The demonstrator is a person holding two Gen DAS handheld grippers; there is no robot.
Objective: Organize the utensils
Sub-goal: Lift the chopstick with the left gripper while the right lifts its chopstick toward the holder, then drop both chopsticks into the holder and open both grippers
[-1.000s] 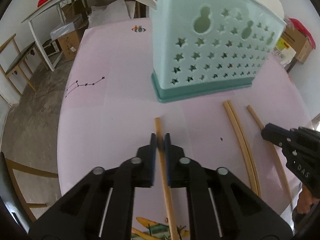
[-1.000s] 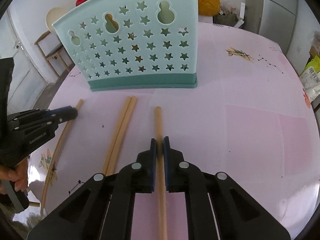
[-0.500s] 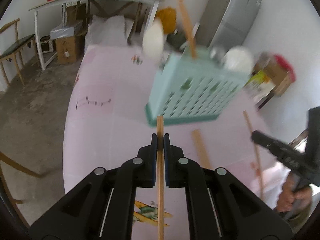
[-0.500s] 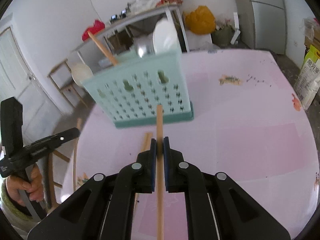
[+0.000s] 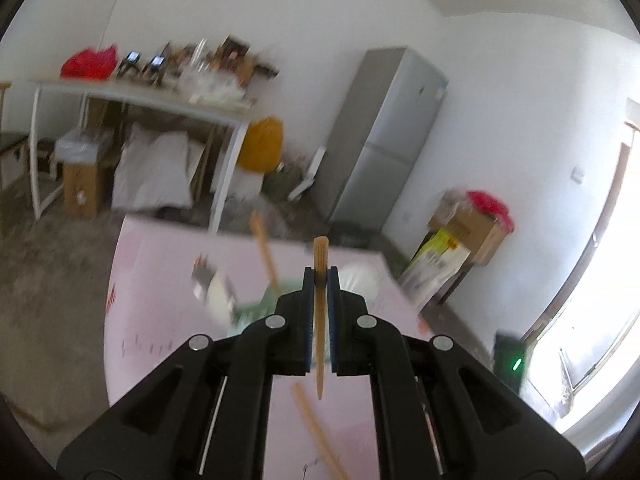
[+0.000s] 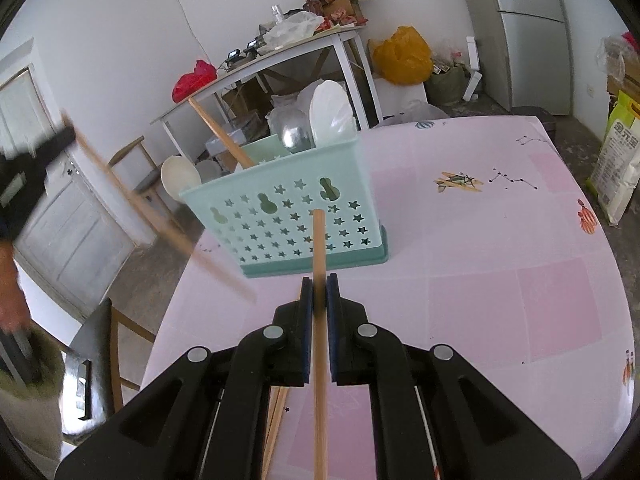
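Above the pink tabletop (image 6: 500, 240), the left gripper (image 5: 320, 280) and right gripper (image 6: 319, 286) each clench a wooden chopstick (image 6: 319, 248) near the green utensil basket (image 6: 288, 216).

Grey fridge (image 5: 384, 136), cluttered white side table (image 6: 280, 60), yellow sack (image 6: 402, 56), red bag (image 5: 89, 63)

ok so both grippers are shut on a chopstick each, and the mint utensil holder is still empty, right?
Not empty. The right wrist view shows the mint utensil holder already holding a white spoon, a metal spoon and a chopstick. The left gripper and right gripper are each shut on a chopstick.
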